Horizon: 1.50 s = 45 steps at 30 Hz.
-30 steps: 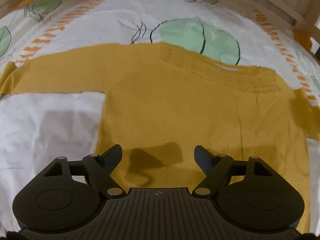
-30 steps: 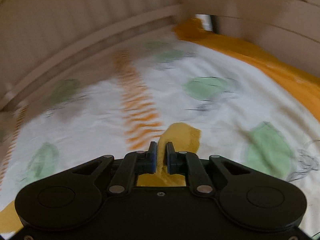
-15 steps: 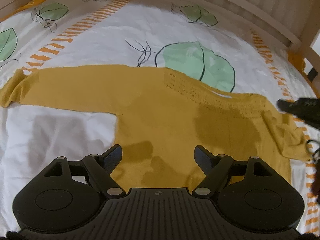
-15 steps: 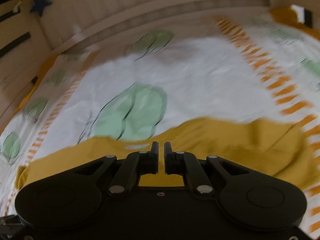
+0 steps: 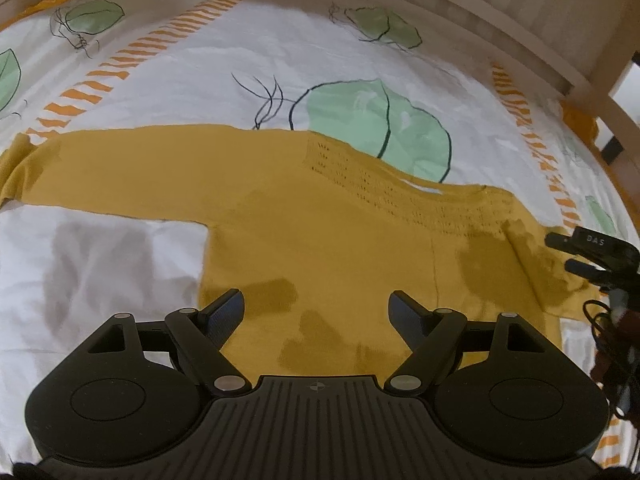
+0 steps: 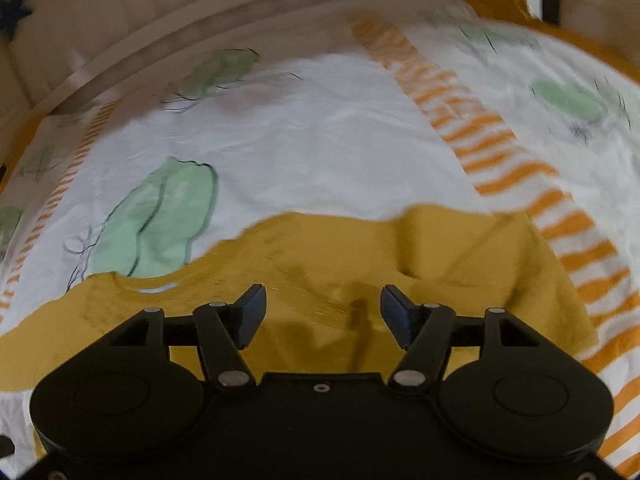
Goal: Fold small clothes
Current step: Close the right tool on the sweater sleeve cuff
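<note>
Left wrist view: the mustard sweater (image 5: 320, 232) lies flat on the printed bed sheet (image 5: 280, 48), one sleeve (image 5: 100, 164) stretched straight out from the body, the other sleeve (image 6: 460, 248) folded in over the body. Left gripper (image 5: 316, 312) hovers over the sweater hem, fingers spread, holding nothing. Right gripper (image 6: 322, 314) sits above the folded sleeve, fingers likewise spread and empty. Flat placement likely serves folding the outstretched sleeve next.

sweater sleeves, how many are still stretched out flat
1. The left sleeve lies stretched out flat on the sheet. The right sleeve is folded in over the sweater.
</note>
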Each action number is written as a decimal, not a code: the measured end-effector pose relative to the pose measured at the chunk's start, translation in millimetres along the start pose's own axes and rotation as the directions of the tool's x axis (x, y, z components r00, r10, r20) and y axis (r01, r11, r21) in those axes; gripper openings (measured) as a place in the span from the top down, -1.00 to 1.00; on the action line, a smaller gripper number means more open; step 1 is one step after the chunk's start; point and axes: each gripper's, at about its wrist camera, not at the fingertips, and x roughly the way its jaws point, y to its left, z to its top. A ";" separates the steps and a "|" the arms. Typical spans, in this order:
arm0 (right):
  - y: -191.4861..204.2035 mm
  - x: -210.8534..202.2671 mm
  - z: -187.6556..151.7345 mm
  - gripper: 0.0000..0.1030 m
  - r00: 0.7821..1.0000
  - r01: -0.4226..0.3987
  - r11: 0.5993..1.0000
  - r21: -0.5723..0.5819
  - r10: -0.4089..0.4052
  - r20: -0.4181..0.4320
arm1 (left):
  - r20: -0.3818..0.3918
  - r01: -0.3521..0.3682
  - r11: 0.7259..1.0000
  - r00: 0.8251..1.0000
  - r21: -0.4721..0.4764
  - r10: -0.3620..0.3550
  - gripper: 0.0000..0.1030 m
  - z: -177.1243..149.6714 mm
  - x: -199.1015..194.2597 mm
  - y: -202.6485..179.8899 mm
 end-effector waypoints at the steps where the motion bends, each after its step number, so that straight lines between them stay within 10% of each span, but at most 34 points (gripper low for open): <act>1: -5.2 4.7 -0.6 -0.33 1.000 -0.006 1.000 0.021 0.006 -0.009 | -0.005 0.001 1.000 1.000 0.000 -0.001 -0.53 -0.8 0.7 0.6; 7: -22.3 22.1 -11.8 -0.32 0.995 -0.084 0.992 0.095 0.088 -0.045 | -0.038 0.013 0.999 0.999 -0.030 -0.014 -0.53 -1.9 5.6 5.7; 13: 20.5 4.0 -33.3 -0.28 0.959 -0.272 0.953 -0.135 0.256 -0.126 | -0.046 -0.002 1.000 0.999 -0.027 0.001 -0.53 -2.8 8.6 5.3; 34: 78.8 30.7 -54.6 -0.37 0.996 -0.021 0.908 -0.419 -0.015 -0.084 | -0.056 0.004 1.000 0.998 -0.016 -0.005 -0.53 -3.5 9.9 4.8; 39: 70.0 26.2 -51.0 0.49 0.998 0.008 0.927 -0.375 -0.029 -0.051 | -0.052 0.009 1.000 0.999 -0.021 -0.010 -0.53 -2.8 6.8 10.0; 45: 40.7 1.8 -21.3 0.66 0.999 -0.039 0.989 -0.146 0.036 -0.024 | -0.037 0.008 0.999 0.999 -0.045 -0.010 -0.53 -1.0 -0.6 20.6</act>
